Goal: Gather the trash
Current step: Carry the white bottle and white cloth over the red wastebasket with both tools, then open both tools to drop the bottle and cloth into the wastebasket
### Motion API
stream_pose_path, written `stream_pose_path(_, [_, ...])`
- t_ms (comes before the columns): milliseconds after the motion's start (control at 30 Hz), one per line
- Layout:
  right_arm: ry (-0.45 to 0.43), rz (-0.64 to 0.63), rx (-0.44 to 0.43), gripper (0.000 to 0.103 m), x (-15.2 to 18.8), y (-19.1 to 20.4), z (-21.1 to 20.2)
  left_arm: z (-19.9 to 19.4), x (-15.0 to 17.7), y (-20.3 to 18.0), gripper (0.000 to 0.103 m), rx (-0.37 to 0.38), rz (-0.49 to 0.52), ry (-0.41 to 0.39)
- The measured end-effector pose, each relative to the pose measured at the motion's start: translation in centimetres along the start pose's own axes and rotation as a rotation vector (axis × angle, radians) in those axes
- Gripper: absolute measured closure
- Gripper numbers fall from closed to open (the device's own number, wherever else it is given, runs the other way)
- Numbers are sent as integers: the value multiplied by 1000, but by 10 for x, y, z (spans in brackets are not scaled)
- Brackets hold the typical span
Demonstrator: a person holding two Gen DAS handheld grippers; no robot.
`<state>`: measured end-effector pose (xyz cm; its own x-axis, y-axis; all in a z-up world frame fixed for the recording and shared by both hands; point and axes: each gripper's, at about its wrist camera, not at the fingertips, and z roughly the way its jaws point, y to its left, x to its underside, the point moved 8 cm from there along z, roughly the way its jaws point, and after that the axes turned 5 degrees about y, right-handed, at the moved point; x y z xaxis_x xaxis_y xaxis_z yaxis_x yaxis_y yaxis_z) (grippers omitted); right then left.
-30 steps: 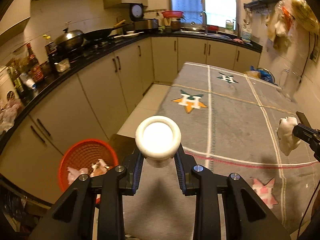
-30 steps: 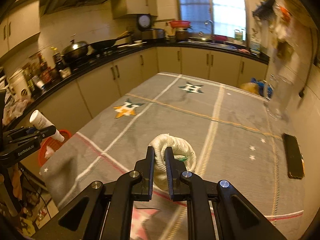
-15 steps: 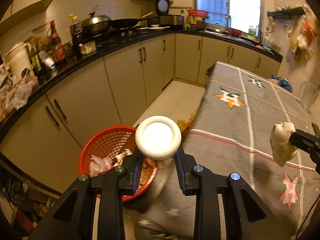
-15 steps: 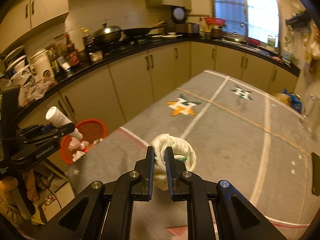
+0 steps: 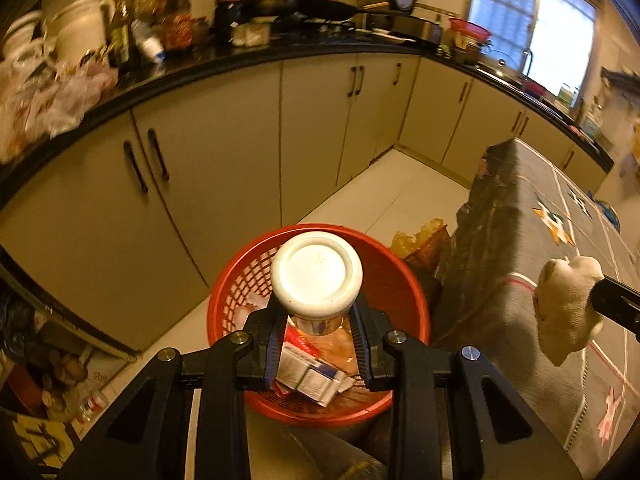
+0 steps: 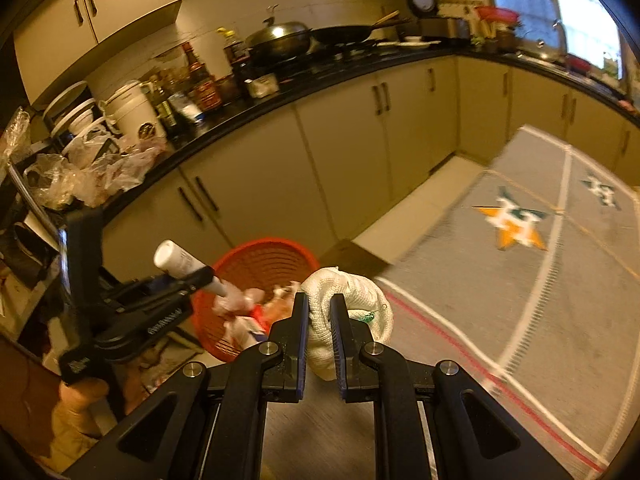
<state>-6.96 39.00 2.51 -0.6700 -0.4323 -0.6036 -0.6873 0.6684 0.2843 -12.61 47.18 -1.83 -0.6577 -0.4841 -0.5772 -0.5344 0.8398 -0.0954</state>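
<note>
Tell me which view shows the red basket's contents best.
Left wrist view: it looks down into the red basket, showing cartons and wrappers, though the white bottle covers part. Right wrist view shows it from the side, partly hidden by the left gripper.

Cream cabinets point(image 5: 224, 168) with dark handles run under a black counter point(image 6: 320, 76) crowded with bottles and a wok point(image 6: 280, 40). Pale floor tiles point(image 5: 384, 200); a bright window point(image 5: 532, 28); warm yellowish light.

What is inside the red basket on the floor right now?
The red basket holds crumpled wrappers and a flattened printed carton, resting on its mesh bottom. The white bottle, held above in the left gripper, covers the basket's middle, so what lies there cannot be seen.
</note>
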Motion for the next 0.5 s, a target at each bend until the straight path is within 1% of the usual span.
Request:
stream_pose_path(267, [91,57,-159,90,-17,27,68,29,2,23,74,18,-37,45])
stream_pose_path(400, [137,83,-194,90,-17,32,99,41,2,32,74,12,-39,55])
stream_pose_path(500, [156,95,-200,90,-18,32,115,47,1,34,74,8,-39,59])
